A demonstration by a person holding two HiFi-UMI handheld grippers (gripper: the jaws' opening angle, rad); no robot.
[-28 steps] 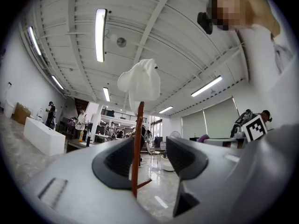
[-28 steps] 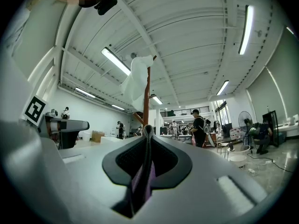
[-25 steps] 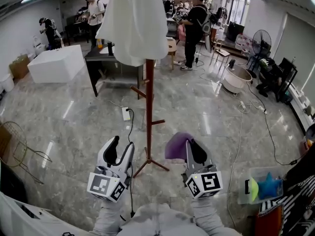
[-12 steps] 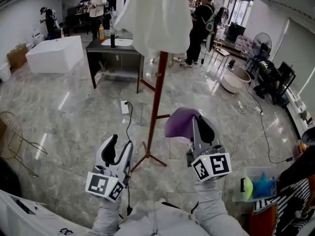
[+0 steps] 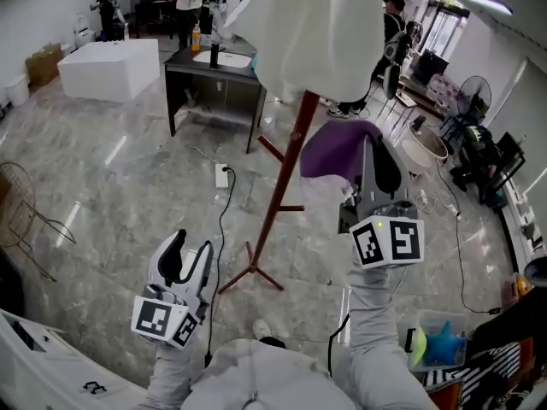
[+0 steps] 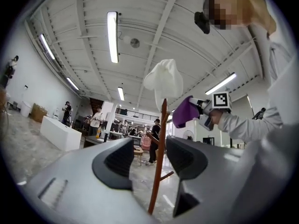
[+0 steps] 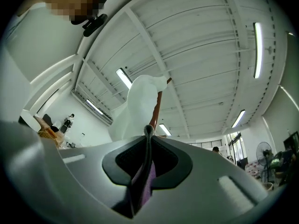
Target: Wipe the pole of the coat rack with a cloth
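The coat rack's red-brown pole (image 5: 278, 199) rises from its legs on the floor, with a white garment (image 5: 312, 24) draped over its top. A purple cloth (image 5: 336, 148) hangs just right of the upper pole, and my right gripper (image 5: 369, 143) is shut on it. In the right gripper view the cloth (image 7: 142, 185) is pinched between the jaws, with the garment (image 7: 140, 108) and pole tip (image 7: 158, 107) ahead. My left gripper (image 5: 189, 248) is held low, left of the rack's base, open and empty. The left gripper view frames the pole (image 6: 159, 162) between its jaws, with the cloth (image 6: 184, 112) above.
A black table (image 5: 214, 68) and a white box (image 5: 111, 65) stand behind the rack. A power strip (image 5: 222, 178) with its cable lies on the marble floor by the base. A wire frame (image 5: 26, 216) sits at the left, and a plastic bin (image 5: 436, 344) at lower right. People stand far back.
My right gripper has risen with the purple cloth from near the rack's base to beside the upper pole. The left gripper has stayed low and open.
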